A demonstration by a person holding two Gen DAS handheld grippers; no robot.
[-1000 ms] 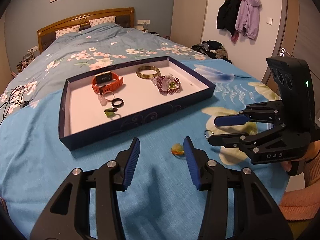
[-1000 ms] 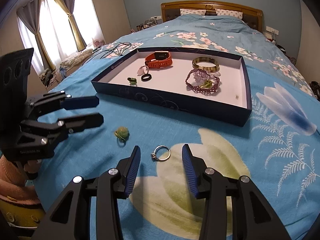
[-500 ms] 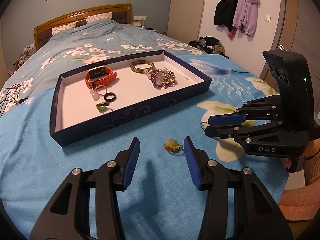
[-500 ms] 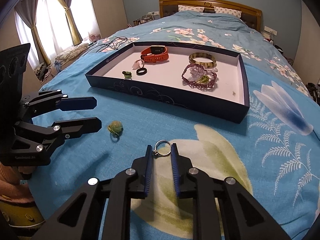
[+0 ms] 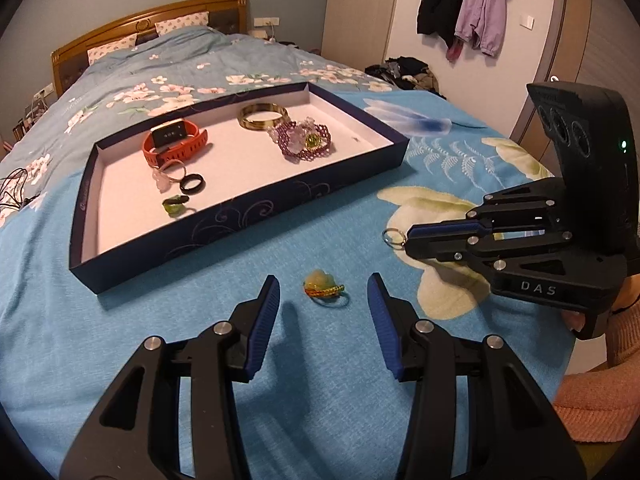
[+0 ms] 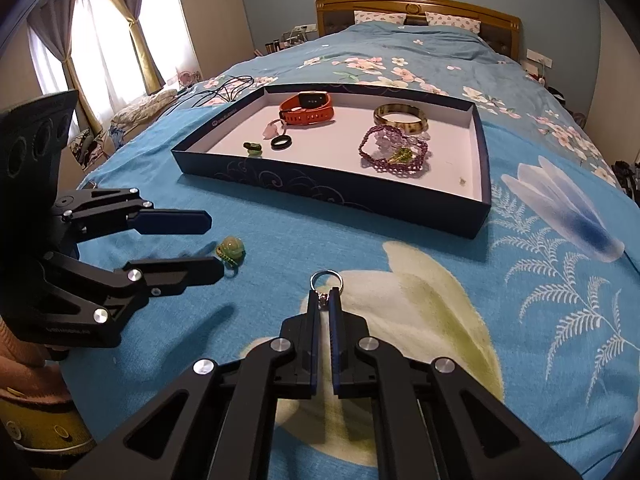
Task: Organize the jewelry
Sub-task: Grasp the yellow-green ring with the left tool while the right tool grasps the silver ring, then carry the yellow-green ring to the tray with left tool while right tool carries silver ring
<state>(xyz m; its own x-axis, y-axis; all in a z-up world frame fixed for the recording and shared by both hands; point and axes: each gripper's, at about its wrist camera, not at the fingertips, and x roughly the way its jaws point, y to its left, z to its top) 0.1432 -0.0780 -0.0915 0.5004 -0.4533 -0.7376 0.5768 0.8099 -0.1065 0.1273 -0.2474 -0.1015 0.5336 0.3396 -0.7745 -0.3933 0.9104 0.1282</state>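
Observation:
My right gripper (image 6: pixel 325 300) is shut on a silver ring (image 6: pixel 326 279) and holds it just above the bedspread; the ring also shows at its fingertips in the left wrist view (image 5: pixel 394 237). My left gripper (image 5: pixel 323 288) is open, its fingers either side of a green-stone ring (image 5: pixel 323 285) lying on the bed, also visible in the right wrist view (image 6: pixel 231 249). A dark blue tray (image 5: pixel 240 220) beyond holds an orange watch (image 5: pixel 176 146), a gold bangle (image 5: pixel 263 116), a purple beaded bracelet (image 5: pixel 304 142) and small rings (image 5: pixel 192 183).
The tray (image 6: pixel 328 196) lies on a blue floral bedspread (image 6: pixel 560 280). Black cables (image 6: pixel 224 86) lie at the bed's left edge. Coats (image 5: pixel 464 4) hang on the wall and clothes are piled on the floor at the right.
My right gripper closed on the silver ring and lifted it slightly. My left gripper moved forward, so the green-stone ring now lies between its open fingers.

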